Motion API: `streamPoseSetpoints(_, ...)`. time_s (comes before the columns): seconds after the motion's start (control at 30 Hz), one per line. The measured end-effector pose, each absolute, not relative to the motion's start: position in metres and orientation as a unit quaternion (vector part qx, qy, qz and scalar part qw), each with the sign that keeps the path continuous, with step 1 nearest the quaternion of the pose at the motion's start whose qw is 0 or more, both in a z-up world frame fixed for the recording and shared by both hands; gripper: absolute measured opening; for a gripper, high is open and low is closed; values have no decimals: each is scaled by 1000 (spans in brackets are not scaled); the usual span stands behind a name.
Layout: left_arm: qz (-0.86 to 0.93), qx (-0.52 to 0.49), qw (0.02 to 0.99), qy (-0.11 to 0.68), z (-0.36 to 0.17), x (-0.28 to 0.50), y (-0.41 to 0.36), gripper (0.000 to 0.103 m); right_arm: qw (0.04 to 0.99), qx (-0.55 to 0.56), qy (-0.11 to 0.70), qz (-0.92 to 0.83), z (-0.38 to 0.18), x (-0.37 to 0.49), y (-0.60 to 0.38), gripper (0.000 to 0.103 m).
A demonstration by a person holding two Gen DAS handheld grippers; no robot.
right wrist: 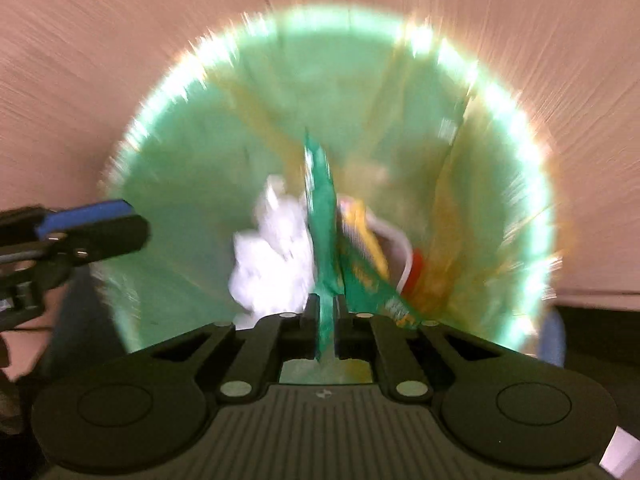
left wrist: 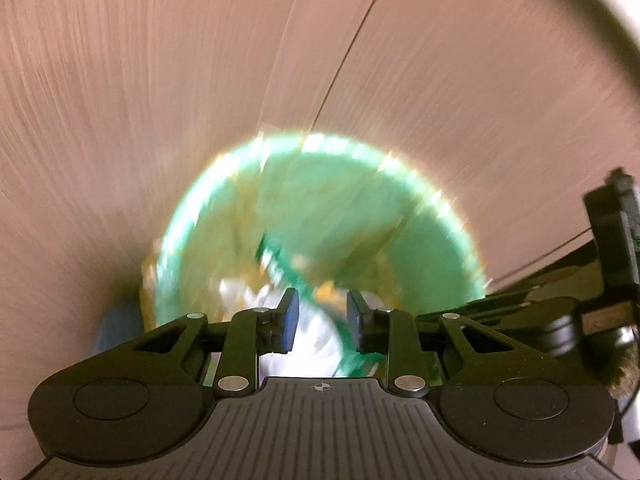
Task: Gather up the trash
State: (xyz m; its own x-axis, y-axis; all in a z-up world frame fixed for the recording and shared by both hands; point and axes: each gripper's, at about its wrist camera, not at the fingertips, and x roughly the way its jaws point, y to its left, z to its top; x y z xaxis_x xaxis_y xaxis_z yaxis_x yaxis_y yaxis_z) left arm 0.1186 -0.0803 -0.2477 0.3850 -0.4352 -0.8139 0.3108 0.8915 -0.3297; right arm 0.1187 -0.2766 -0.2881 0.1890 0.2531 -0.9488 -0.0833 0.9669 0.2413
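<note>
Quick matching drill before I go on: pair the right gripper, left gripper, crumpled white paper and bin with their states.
1 right gripper
2 left gripper
3 crumpled white paper
4 bin

a lined in green, on the floor
b jaws apart, gripping nothing
c lying inside the bin
d clamped on a green wrapper

Pairs: 1-d, 2-b, 3-c, 4-a

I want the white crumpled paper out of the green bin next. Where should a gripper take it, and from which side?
Grip the crumpled paper across its upper bulge, coming straight down through the open top of the green bin. It lies loose at the bottom, left of the green wrapper pinched in the right gripper, so stay left.
</note>
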Motion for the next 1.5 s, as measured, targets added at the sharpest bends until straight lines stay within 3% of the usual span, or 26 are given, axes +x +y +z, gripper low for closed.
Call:
streamPoseSetpoints(0.1, -244, -70, 870, 422, -190, 105, -76, 30, 824, 75, 551, 107, -231, 105, -276, 23)
streamPoseSetpoints(0.27, -242, -74, 940, 230, -87, 68, -63, 30, 924, 59, 368, 84, -114, 68, -268, 58)
streamPoseSetpoints(0.37, -224, -52, 962, 147, -49, 44, -58, 30, 965, 55, 247, 70, -57, 41, -260, 81)
streamPoseSetpoints(0.43, -210, -38, 969, 123, -38, 32, -59, 30, 979, 54, 184, 63, -37, 23, -252, 89)
streamPoseSetpoints(0.57, -192, -47, 976, 91, -32, 0, -53, 21, 995, 45, 90, 16, -32, -7, -235, 91)
streamPoseSetpoints(0.67, -145, -32, 988, 53, -29, -25, -51, 21, 997, 48, 62, -12, -39, -20, -235, 95)
streamPoseSetpoints(0.83, -84, 14, 996, 35, -27, -42, -58, 21, 997, 47, 61, 0, -39, -31, -225, 95)
streamPoseSetpoints(1.5, -105, -19, 990, 89, -37, -36, -48, 21, 996, 39, 81, 7, -51, -36, -215, 96)
